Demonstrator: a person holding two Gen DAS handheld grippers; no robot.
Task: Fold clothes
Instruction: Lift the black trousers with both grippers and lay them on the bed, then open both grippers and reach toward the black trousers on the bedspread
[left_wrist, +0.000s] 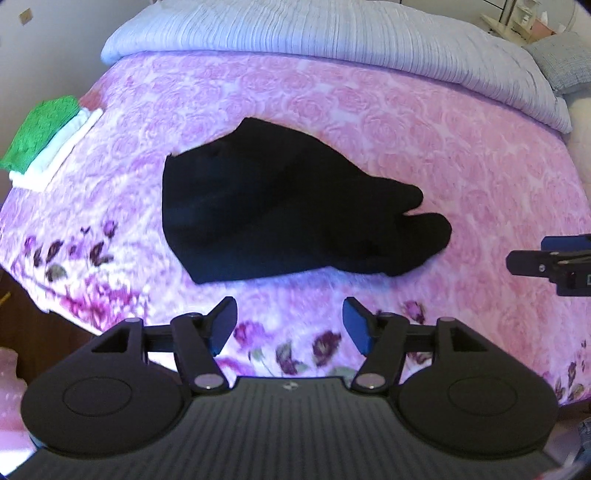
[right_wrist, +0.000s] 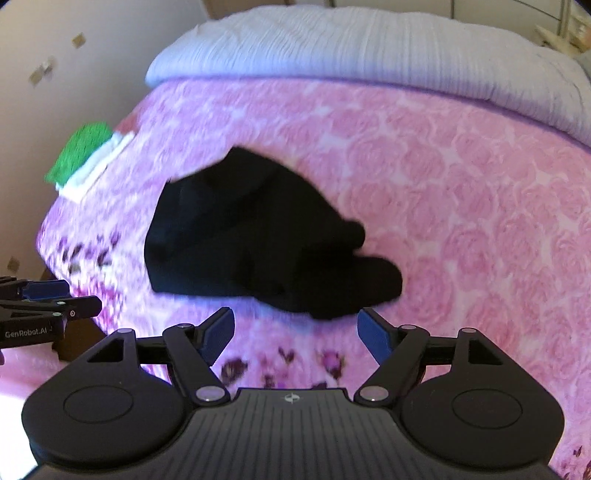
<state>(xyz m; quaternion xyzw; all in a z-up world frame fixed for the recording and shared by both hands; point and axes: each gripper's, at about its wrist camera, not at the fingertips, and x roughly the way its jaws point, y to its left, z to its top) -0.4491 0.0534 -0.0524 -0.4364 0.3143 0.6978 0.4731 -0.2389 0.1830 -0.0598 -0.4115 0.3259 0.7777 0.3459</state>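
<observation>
Left wrist view: black garment (left_wrist: 280, 214) bunched on the pink bed (left_wrist: 424, 129), long axis 10-to-4 o'clock, at 12 o'clock from the left claw (left_wrist: 290, 325). Right claw (right_wrist: 295, 330) nearer; both spread wide, empty.

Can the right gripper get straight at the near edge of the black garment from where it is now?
Probably yes. The right gripper is open and empty, and the black garment lies just ahead on the pink bedspread with nothing between. The left gripper sits off to the side.
</observation>
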